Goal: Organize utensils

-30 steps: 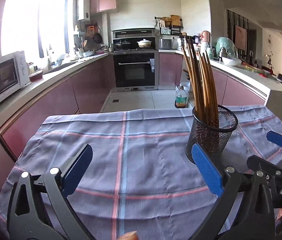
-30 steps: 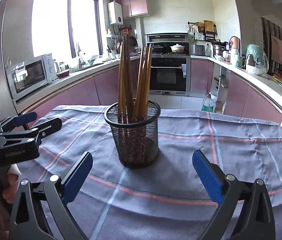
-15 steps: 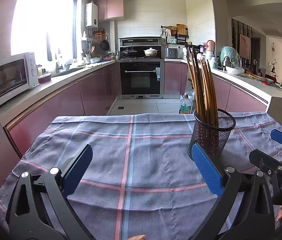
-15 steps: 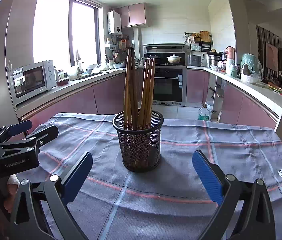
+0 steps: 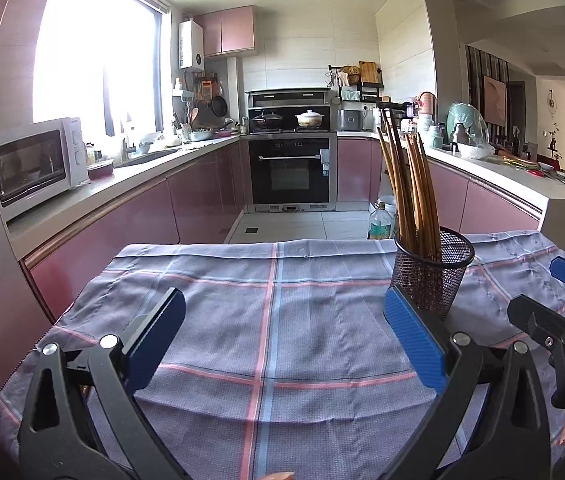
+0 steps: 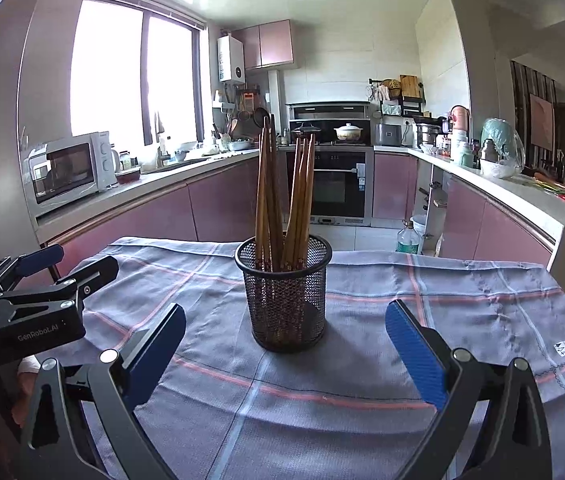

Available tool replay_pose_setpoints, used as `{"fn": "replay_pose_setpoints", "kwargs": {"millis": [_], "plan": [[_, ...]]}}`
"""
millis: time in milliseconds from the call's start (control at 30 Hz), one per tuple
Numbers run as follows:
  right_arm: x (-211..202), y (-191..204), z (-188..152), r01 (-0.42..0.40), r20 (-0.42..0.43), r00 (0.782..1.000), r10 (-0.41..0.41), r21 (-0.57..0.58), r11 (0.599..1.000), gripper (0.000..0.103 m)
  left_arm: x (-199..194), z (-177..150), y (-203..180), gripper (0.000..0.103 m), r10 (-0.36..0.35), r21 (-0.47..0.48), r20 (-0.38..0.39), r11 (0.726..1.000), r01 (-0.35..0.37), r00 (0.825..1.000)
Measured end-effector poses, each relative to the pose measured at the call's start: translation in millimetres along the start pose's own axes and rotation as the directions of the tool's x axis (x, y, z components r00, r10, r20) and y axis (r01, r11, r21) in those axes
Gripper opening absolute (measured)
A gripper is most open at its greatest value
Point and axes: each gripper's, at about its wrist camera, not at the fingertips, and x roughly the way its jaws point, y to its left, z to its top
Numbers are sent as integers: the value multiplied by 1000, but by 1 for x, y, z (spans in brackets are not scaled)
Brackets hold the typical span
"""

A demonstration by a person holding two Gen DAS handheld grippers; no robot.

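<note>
— Where are the chopsticks [image 6: 282,200]?

— Upright in the mesh holder [image 6: 284,300], mid-tabletop on the checked cloth [image 6: 462,300]. My right tool [image 6: 285,338] faces it, pads wide apart, holding nothing; my left tool [image 5: 282,330] likewise gapes, the holder off to its right.

— How will they handle?

— Light, stiff, smooth sticks, I'd guess; pinch one high on the shaft. The holder looks tippable.

— Do the views differ?

— The right wrist shows the holder's base and a cloth label [image 6: 564,347]; the left hides the base behind its own pad.
</note>
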Motion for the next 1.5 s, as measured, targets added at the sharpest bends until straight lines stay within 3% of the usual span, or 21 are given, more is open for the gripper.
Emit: {"fn": "replay_pose_setpoints", "kwargs": {"millis": [1500], "plan": [[-3, -1, -2, -9, 24, 1000, 8, 9, 1000, 96, -8, 1, 2, 98, 8, -16, 29, 1000, -8, 1000]]}}
